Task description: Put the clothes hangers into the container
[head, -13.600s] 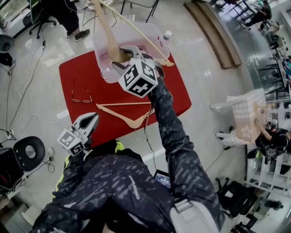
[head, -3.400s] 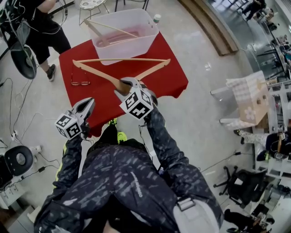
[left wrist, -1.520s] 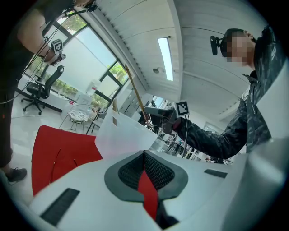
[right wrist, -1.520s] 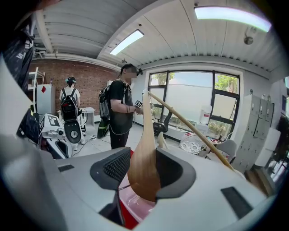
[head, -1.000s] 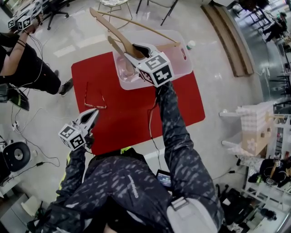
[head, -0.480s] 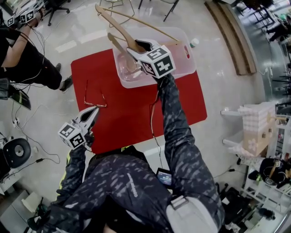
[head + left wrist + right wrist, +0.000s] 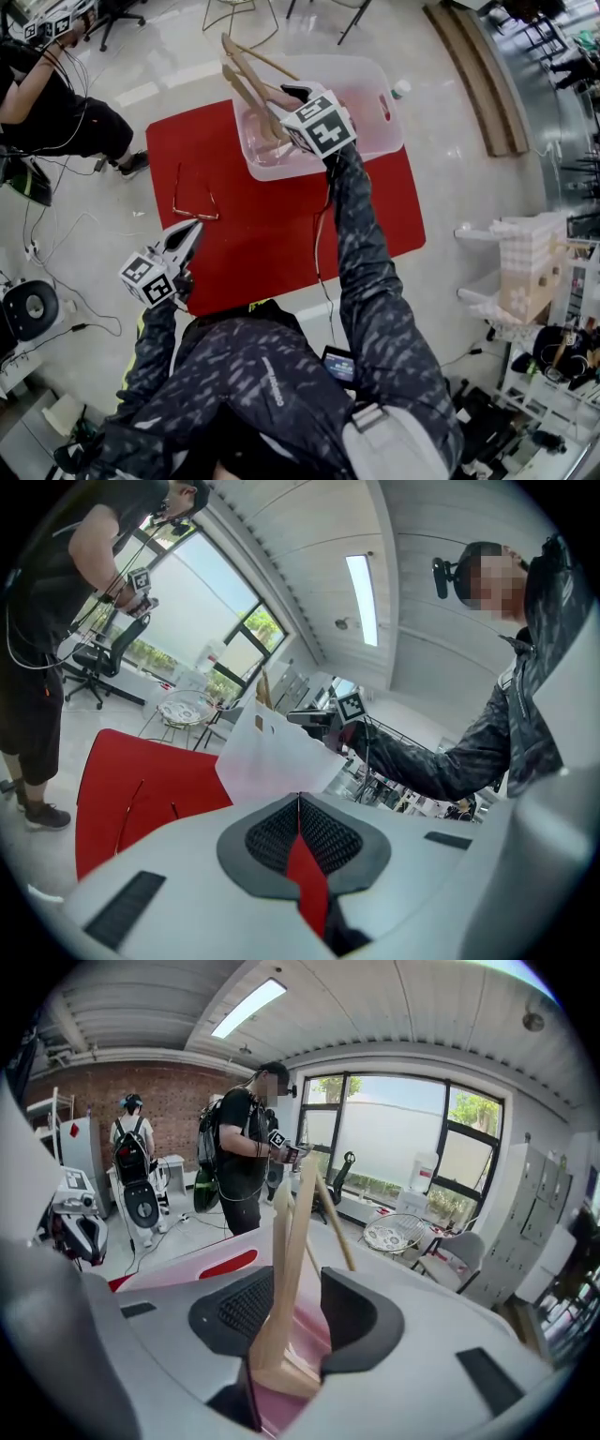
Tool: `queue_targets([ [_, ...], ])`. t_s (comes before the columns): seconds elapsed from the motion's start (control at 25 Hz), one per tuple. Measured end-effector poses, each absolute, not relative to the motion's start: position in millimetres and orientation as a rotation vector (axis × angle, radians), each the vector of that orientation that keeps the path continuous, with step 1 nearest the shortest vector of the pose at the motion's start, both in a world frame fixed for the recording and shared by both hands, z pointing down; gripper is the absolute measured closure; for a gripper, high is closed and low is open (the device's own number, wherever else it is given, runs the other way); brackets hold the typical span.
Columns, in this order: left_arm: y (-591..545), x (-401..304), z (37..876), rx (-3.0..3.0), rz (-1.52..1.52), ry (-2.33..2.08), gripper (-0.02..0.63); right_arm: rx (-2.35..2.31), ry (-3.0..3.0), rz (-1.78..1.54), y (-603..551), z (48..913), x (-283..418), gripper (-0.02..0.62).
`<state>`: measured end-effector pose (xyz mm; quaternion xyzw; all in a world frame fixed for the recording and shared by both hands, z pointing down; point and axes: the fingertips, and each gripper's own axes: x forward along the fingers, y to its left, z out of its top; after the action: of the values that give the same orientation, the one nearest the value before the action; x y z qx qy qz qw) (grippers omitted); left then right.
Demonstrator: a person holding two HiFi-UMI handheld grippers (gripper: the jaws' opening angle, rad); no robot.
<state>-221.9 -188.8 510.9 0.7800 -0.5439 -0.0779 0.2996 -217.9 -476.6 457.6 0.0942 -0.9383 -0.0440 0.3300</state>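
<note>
Gripping a pale wooden hanger (image 7: 284, 1269) at its thick middle, the right claw (image 7: 286, 94) has just been closing with the wood between its pads. The hanger stands almost upright, its arms and thin crossbar rising over the left end of the clear plastic container (image 7: 386, 112) at the far edge of the red table (image 7: 272, 234). Another wooden hanger (image 7: 246, 101) leans inside the container. A thin wire hanger (image 7: 192, 199) lies on the left of the table. The left claw (image 7: 190, 234) is clenched and empty, over the near left corner.

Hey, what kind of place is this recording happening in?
Likely a lab or studio workspace, not a home: another person holding a marker-cube tool, a wheeled office chair, and a brick wall beside tall windows.
</note>
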Motion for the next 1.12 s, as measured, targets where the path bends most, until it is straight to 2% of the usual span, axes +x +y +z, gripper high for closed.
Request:
queue_targets([
  [0.44,-189.4,-222.8,507.3,2.072,-0.241,-1.426,0.595,0.312,-2.544,-0.119,-460.2,423.8,-207.9,0.434],
  [0.72,-192.0,-221.3,494.3,2.125,-0.264,-1.378,0.595,0.370,-2.702,-0.021,-401.3,393.1,-194.5,0.487],
  [0.84,-189.4,-211.6,493.1,2.142,-0.261,-1.345,0.595,0.357,-2.700,0.029,-370.2,400.2,-181.0,0.514],
  [1.12,-167.8,-176.0,479.1,2.195,-0.274,-1.314,0.595,0.346,-2.709,0.248,-298.9,429.7,-133.3,0.533],
])
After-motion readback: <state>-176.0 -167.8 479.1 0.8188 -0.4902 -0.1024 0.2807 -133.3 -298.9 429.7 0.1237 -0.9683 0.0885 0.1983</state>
